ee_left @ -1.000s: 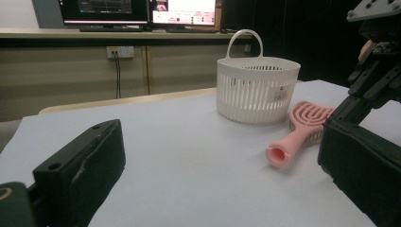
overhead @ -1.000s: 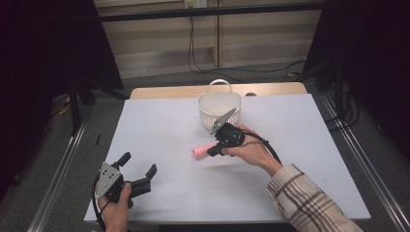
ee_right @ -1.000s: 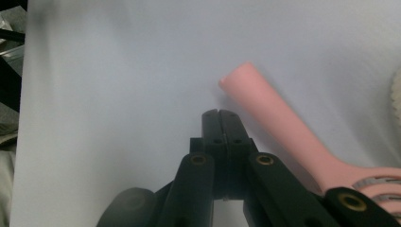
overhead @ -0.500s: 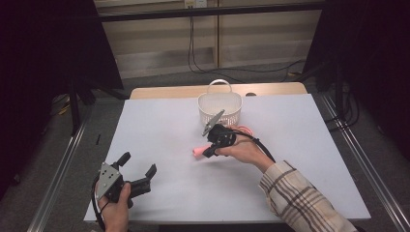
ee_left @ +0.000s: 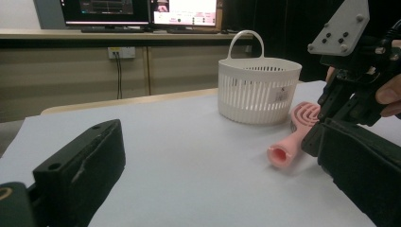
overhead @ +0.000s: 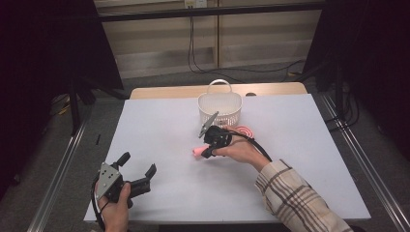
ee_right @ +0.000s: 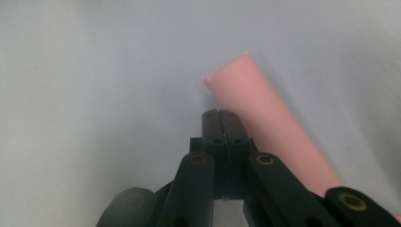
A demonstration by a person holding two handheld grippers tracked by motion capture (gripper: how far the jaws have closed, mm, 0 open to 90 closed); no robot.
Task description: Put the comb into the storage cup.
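Pink brush (overhead: 231, 137) largely hidden in the high view behind the right gripper (overhead: 207, 152) and the right hand (overhead: 240, 151); only the handle tip and an arc of the head visible. In the left gripper view, brush head (ee_left: 305, 116) partly covered by the right gripper (ee_left: 350, 101); print on the basket (ee_left: 258, 90) label too small to read; left gripper's (ee_left: 227, 175) own jaws cut off at bottom and right edges; monitors (ee_left: 142, 12) cropped at top. In the right gripper view, brush handle (ee_right: 265, 123) blurred, cut off at lower right; contact with the shut jaws beside it impossible to tell.
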